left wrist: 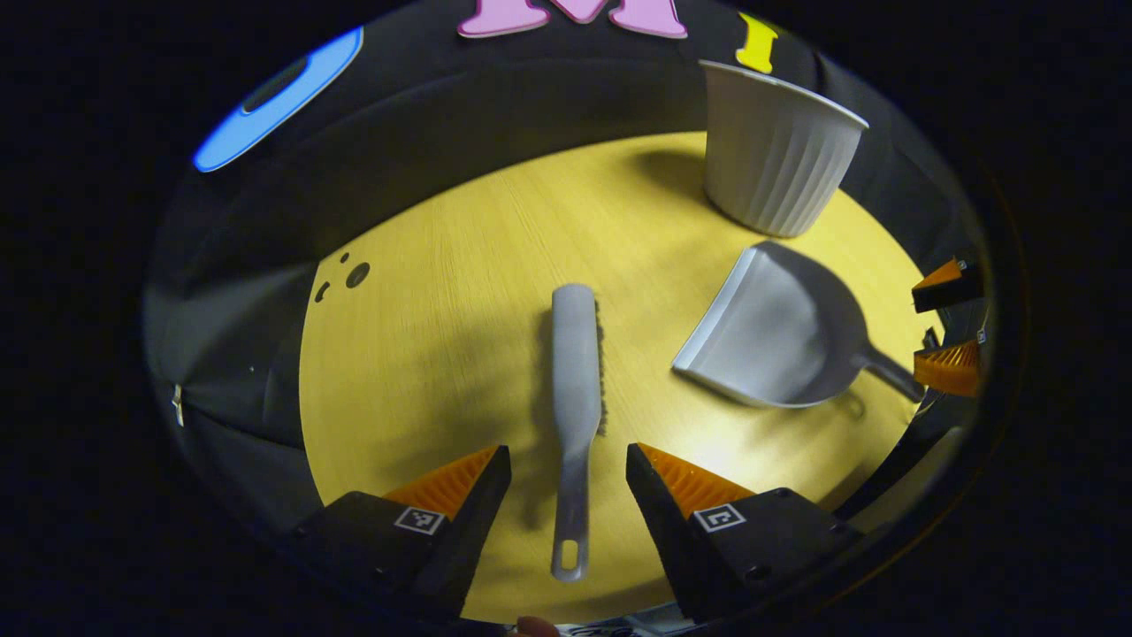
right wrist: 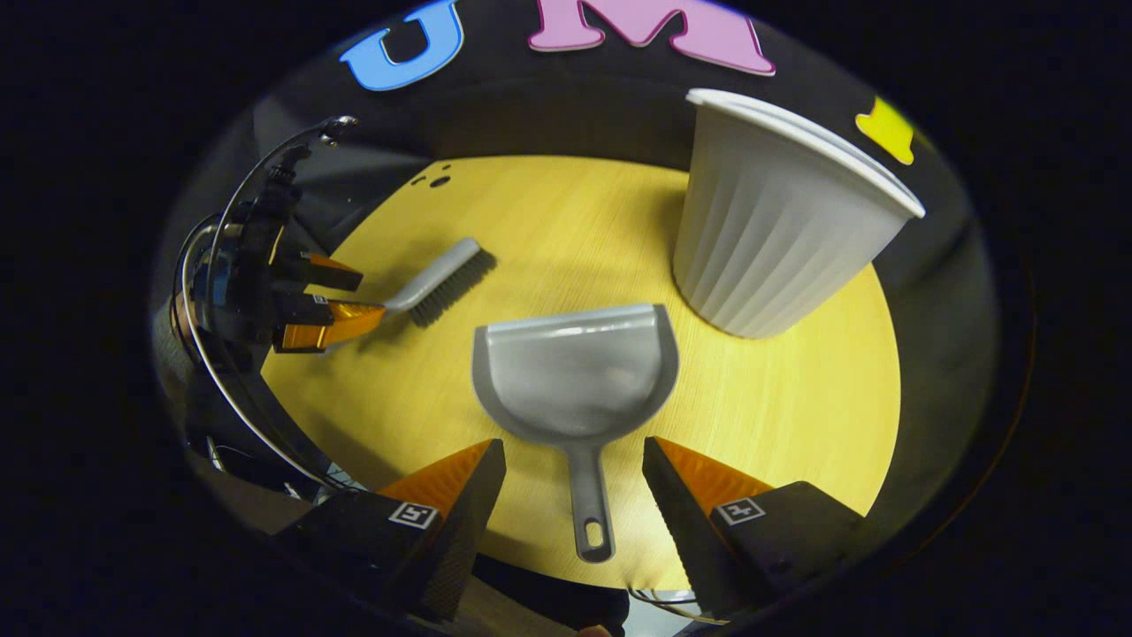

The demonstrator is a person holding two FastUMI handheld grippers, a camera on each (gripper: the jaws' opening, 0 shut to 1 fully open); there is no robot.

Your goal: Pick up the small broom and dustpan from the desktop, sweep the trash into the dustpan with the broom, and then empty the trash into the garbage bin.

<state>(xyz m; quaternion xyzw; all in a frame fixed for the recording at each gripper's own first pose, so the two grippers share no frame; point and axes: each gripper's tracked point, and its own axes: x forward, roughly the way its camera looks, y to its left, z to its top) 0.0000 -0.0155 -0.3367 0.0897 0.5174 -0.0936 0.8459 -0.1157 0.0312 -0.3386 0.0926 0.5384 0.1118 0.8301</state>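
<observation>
A small grey broom [left wrist: 575, 380] lies on the yellow wooden desktop [left wrist: 442, 336], handle toward me. My left gripper [left wrist: 568, 473] is open, its fingers on either side of the handle, apart from it. To the right lies the grey dustpan [left wrist: 778, 332], and beyond it stands the white ribbed garbage bin [left wrist: 774, 150]. In the right gripper view the dustpan [right wrist: 575, 380] lies with its handle between the open fingers of my right gripper [right wrist: 575, 469]. The broom [right wrist: 442, 281] lies at the left, with the left gripper [right wrist: 332, 296] at its handle. Small dark bits of trash [left wrist: 352, 276] sit at the far left.
The bin [right wrist: 778, 221] stands close behind the dustpan at the right. The desktop [right wrist: 778, 398] is round-edged, with the black booth wall behind. The right gripper's fingertips [left wrist: 951, 367] show at the right edge of the left gripper view. Cables [right wrist: 221, 354] hang around the left gripper.
</observation>
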